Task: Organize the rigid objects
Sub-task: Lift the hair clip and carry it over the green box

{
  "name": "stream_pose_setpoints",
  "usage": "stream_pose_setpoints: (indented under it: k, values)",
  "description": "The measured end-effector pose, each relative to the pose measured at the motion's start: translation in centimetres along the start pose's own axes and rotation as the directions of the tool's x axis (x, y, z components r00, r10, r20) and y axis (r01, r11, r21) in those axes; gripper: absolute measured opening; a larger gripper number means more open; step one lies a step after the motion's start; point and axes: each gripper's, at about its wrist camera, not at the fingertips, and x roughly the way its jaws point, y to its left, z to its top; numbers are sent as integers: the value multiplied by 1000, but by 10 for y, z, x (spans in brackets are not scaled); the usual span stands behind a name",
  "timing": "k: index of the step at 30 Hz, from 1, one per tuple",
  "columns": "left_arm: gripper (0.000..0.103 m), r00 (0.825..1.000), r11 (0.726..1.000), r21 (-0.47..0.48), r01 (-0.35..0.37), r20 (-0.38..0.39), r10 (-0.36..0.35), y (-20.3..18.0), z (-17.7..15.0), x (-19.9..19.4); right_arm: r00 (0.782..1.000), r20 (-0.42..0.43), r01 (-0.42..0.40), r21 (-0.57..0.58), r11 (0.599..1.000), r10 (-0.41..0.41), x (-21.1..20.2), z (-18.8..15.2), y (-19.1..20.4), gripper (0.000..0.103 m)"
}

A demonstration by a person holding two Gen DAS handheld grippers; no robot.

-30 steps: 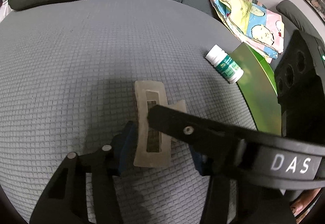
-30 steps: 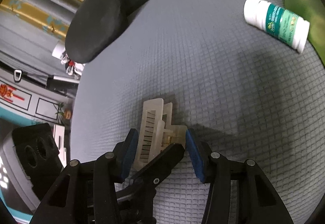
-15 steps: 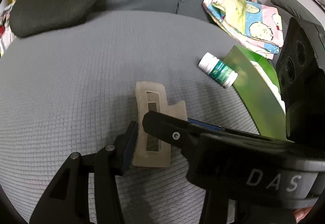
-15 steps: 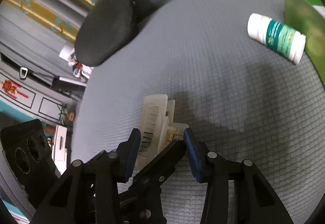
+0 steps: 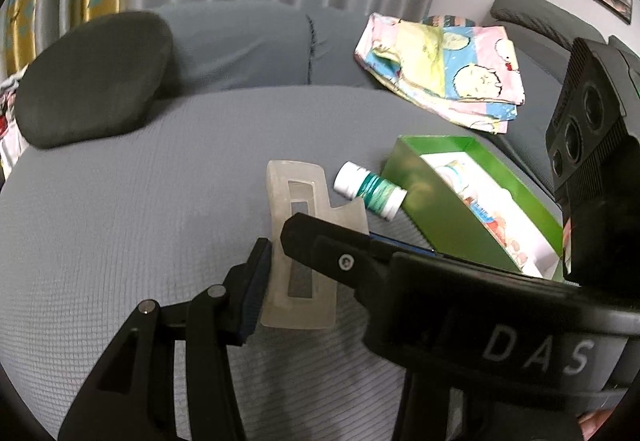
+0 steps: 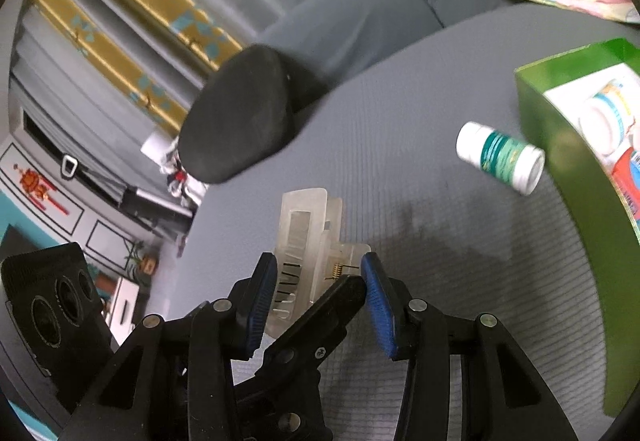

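A translucent beige hair claw clip (image 5: 298, 241) is held between both grippers, lifted above the grey sofa seat (image 5: 120, 201). My left gripper (image 5: 304, 273) is shut on one side of it; the other finger is hidden behind the right gripper's black body. My right gripper (image 6: 318, 293) is shut on the clip (image 6: 308, 237) from the other side. A white pill bottle with a green label (image 5: 370, 193) lies on the seat next to an open green box (image 5: 472, 201). Both show in the right wrist view, bottle (image 6: 500, 157) and box (image 6: 568, 145).
The green box holds several packets and jars (image 6: 612, 121). A folded cartoon-print cloth (image 5: 440, 69) lies on the sofa behind the box. A dark round cushion (image 5: 92, 77) sits at the back left. Curtains hang behind the sofa.
Both grippers have risen with the clip between them, lifting it off the seat. The views tilt up, so the box's inside and the sofa back now show.
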Motion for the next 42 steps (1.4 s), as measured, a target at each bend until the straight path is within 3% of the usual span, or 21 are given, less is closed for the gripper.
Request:
stream_pose_setpoints:
  k: [7, 23, 30, 42]
  values:
    - [44, 999, 999, 39, -8, 41, 6, -18, 7, -1, 998, 65, 2, -12, 1000, -1, -14, 5, -2, 48]
    - [44, 990, 988, 135, 70, 115, -86, -66, 16, -12, 976, 210, 76, -43, 996, -66, -69, 14, -15, 48]
    - [44, 981, 970, 199, 141, 107, -164, -99, 17, -6, 953, 279, 120, 18, 993, -120, -98, 13, -38, 48]
    - [44, 955, 930, 244, 275, 38, -293, -146, 16, 19, 918, 311, 218, 119, 969, -245, -130, 13, -78, 48]
